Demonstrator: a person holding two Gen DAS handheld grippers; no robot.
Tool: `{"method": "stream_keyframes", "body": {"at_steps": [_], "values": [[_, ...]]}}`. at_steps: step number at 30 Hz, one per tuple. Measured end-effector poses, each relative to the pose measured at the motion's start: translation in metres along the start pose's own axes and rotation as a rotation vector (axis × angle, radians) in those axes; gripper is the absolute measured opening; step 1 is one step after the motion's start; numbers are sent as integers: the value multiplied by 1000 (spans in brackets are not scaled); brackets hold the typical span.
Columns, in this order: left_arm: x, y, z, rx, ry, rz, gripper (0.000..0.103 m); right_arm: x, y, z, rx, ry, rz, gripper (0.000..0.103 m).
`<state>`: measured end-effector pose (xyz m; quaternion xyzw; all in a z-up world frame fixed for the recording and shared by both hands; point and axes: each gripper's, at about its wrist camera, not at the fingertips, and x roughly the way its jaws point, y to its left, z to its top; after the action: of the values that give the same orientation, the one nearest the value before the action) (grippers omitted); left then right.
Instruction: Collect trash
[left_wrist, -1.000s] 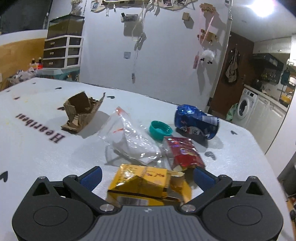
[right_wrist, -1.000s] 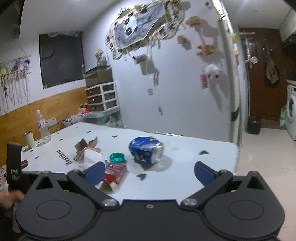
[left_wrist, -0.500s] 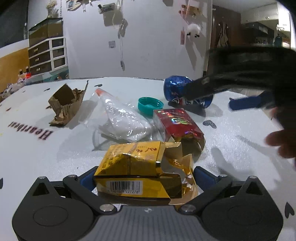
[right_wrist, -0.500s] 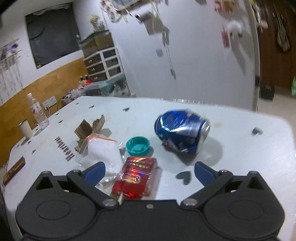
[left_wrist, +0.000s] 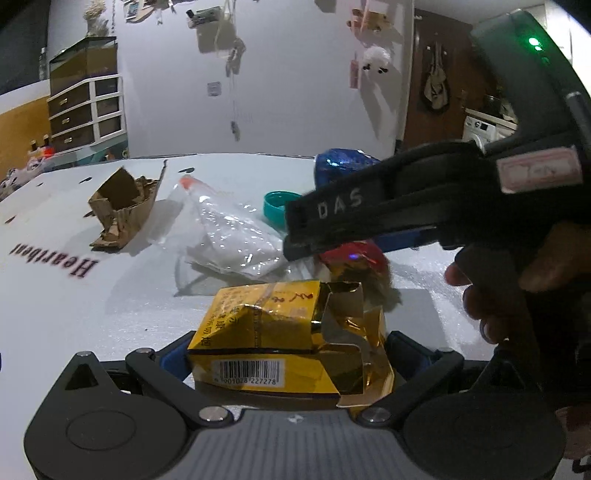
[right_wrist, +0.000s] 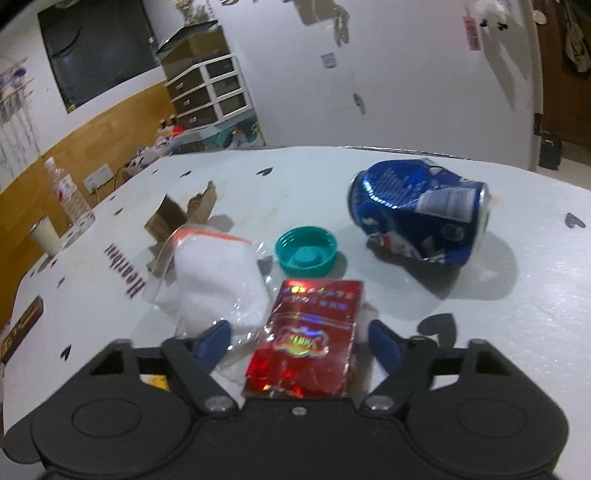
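A crumpled yellow cigarette pack (left_wrist: 280, 332) lies between the fingers of my left gripper (left_wrist: 288, 350), filling the gap; the jaws stand wide, as before. My right gripper (right_wrist: 299, 341) is closing around a shiny red pack (right_wrist: 306, 332). A gap still shows at each blue pad (right_wrist: 214, 339), so it is open. In the left wrist view the right gripper (left_wrist: 317, 240) reaches in from the right over the red pack (left_wrist: 354, 258). A crushed blue can (right_wrist: 417, 214), a teal cap (right_wrist: 306, 251) and a clear bag of white stuff (right_wrist: 218, 273) lie beyond.
Torn cardboard (left_wrist: 125, 206) lies at the far left of the white table (left_wrist: 74, 314). A water bottle (right_wrist: 70, 195) and a paper cup (right_wrist: 46, 236) stand near the table's left edge. A person's hand (left_wrist: 517, 277) holds the right gripper.
The right gripper has swung in over the table and down onto the red pack, and its jaws have narrowed. The left gripper has crept forward around the yellow pack.
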<state>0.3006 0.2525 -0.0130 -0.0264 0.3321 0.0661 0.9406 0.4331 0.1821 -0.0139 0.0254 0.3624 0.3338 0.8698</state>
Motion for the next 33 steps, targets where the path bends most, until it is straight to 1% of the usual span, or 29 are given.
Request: {"method": "stream_keyframes", "body": {"at_steps": [1,5,6,12,17,25,28,33], "values": [[0,0,0,-1,1,2,103,0,1,-1,-6,0,-9,63],[-2,-3,-3,16,7,6,103,-4,-3,-3,-19,-9,-18,59],[-3,-4,-3,20,7,-4,103,-6,-4,-3,-27,-13,-20,58],[-4,-4,-4,22,7,-10,103,-18,-14,-9,-70,-27,-27,56],[-3,-3,-4,11,5,-9,103,-26,-21,-17,-79,-24,-14,56],[-4,-2,-3,7,-5,5,98,-43,-24,-29,-118,-37,-11,54],[-6,1,-4,-12,-15,7,97,-51,-25,-33,-129,-50,-8,54],[-13,8,-3,-63,-66,33,97,-65,-27,-39,-141,-71,-8,53]]}}
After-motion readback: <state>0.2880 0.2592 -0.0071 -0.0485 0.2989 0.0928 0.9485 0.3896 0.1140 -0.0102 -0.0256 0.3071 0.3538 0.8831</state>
